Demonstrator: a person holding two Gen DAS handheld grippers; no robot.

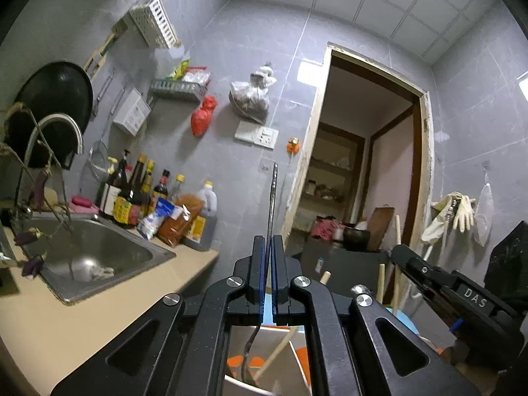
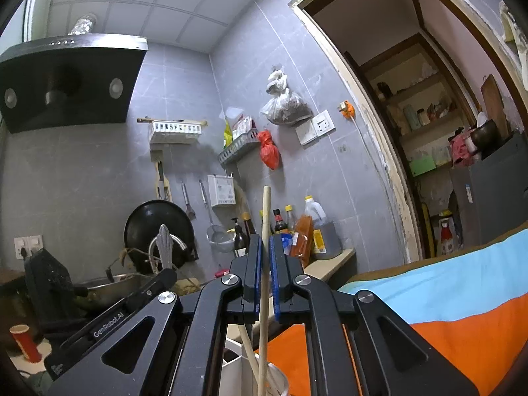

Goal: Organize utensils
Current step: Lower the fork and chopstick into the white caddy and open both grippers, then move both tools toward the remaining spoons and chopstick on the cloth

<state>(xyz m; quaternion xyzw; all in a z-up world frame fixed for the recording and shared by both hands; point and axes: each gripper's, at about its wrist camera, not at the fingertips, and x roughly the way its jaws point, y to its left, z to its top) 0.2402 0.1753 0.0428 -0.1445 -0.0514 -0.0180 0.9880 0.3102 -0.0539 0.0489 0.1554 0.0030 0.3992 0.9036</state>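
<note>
**Both grippers clamped on upright utensils above the holder**

The left gripper (image 1: 268,247) is clenched on a thin metal utensil (image 1: 273,194), which stands upright between its blue pads, its handle rising past the fingertips and its lower end reaching down into the white holder (image 1: 280,336) below. The right gripper (image 2: 265,247) grasps a wooden chopstick (image 2: 266,211), also upright, its lower part running down into the holder (image 2: 236,366), beside another pale stick (image 2: 249,349) leaning there. The holder sits on an orange and blue cloth (image 2: 445,300). Far left, a sink (image 1: 95,254) and bottles (image 1: 132,191) line the counter (image 1: 66,323). The right gripper's body (image 1: 462,293) shows near right in the left view.
</note>
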